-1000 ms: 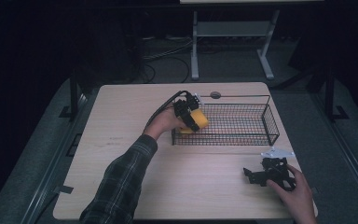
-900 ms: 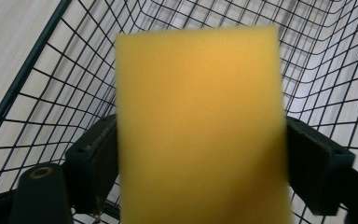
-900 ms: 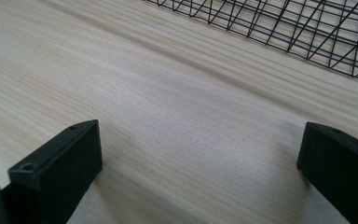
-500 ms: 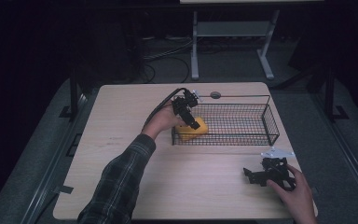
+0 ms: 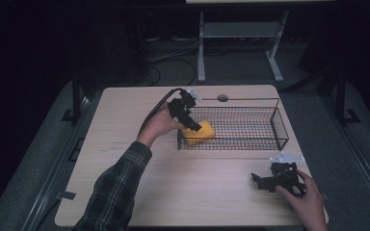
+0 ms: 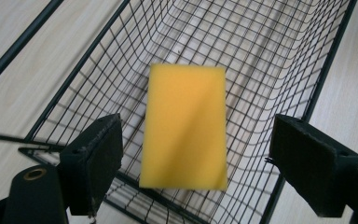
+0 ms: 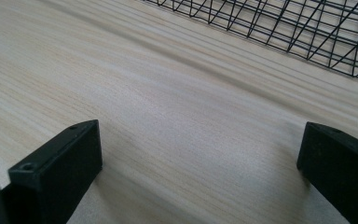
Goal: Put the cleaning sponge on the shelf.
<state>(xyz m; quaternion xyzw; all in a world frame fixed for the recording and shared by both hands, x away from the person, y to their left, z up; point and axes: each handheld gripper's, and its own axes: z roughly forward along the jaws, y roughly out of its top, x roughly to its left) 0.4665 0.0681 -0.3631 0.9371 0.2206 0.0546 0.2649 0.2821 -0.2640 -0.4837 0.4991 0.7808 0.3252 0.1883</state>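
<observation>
Sponge [image 6: 184, 126]: lying, a bit blurry, in the wire basket [image 5: 250, 126].
Left gripper [image 5: 191, 121]: hanging open above it, holding nothing.
Right gripper [image 5: 262, 182]: resting open on table [image 5: 125, 192].

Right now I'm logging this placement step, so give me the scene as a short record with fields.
work in hand: yellow sponge put into the wire basket
sponge: lies flat on the basket floor at its left end, free of both pads
left gripper: open, jaws just widened, above the sponge at the basket's left end
right gripper: open, nothing between the jaws, low over the table near its right front corner
table: light wood, basket across its far right part
</observation>
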